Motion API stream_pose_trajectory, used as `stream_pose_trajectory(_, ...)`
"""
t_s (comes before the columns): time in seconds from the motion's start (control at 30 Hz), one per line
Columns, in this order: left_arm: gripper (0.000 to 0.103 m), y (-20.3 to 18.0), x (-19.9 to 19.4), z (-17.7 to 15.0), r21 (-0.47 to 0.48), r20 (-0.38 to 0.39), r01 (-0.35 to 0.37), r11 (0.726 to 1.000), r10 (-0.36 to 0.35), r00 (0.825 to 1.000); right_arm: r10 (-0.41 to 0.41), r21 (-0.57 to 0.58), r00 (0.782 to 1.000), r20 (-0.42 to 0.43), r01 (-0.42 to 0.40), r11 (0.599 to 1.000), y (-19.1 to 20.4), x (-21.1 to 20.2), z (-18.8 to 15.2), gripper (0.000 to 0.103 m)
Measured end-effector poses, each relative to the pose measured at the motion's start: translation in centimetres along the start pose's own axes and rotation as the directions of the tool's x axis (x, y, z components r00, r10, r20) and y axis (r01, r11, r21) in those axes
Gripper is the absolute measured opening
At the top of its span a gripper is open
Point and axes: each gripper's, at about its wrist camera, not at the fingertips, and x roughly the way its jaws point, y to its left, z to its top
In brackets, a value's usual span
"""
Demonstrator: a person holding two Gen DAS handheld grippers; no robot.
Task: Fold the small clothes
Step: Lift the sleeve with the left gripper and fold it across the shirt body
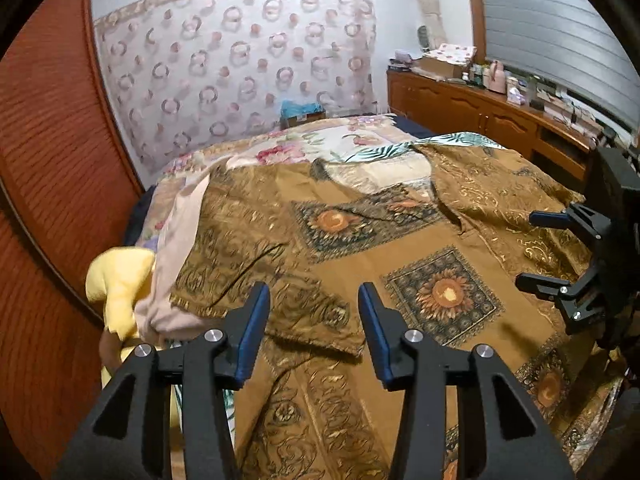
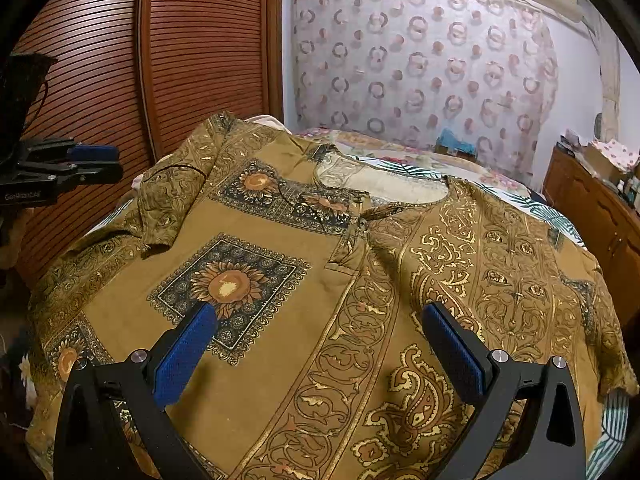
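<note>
A brown shirt (image 1: 400,248) (image 2: 320,280) with sunflower squares and gold scrollwork lies spread on the bed, its collar (image 2: 380,184) pointing away from me. One sleeve (image 1: 260,264) (image 2: 172,200) lies folded in over the body. My left gripper (image 1: 314,292) hovers over that sleeve's edge, open, with nothing between its blue pads. In the right wrist view the left gripper (image 2: 108,162) shows at the far left. My right gripper (image 2: 320,312) stands open above the shirt's lower middle and holds nothing. The left wrist view shows the right gripper (image 1: 540,248) at the right edge.
A yellow cloth (image 1: 120,288) and a pale pink cloth (image 1: 176,240) lie at the bed's left edge. A louvred wooden wardrobe (image 1: 48,160) stands close on the left. A cluttered wooden cabinet (image 1: 460,108) runs along the right. A floral sheet (image 1: 320,144) covers the bed.
</note>
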Motion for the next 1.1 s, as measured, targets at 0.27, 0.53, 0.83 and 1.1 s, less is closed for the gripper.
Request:
stream_pose_trajectory(0.27, 0.078, 4.1, 2.5, -0.7, -0.145, -0.022, -0.001, 0.989, -0.002, 1.0, -0.004, -0.005, 1.0, -0.003, 0.004, 1.0, 0.1, 0.1, 0.0, 0.103)
stream_pose_trajectory(0.53, 0.078, 9.4, 6.3, -0.1, -0.262, -0.025, -0.086, 0.961, 0.083, 0.996, -0.003, -0.006, 1.0, -0.004, 0.003, 1.0, 0.1, 0.0, 0.0, 0.103)
stream_pose_trajectory(0.83, 0.059, 11.5, 9.8, -0.5, -0.284, -0.12, -0.08, 0.955, 0.047, 0.992, 0.006, -0.003, 1.0, -0.002, -0.006, 1.0, 0.1, 0.0, -0.2, 0.103)
stream_pose_trajectory(1.1, 0.013, 10.8, 9.7, -0.7, -0.235, -0.137, -0.119, 0.965, 0.089, 0.987, 0.005, -0.004, 1.0, -0.001, -0.005, 1.0, 0.1, 0.1, -0.2, 0.103)
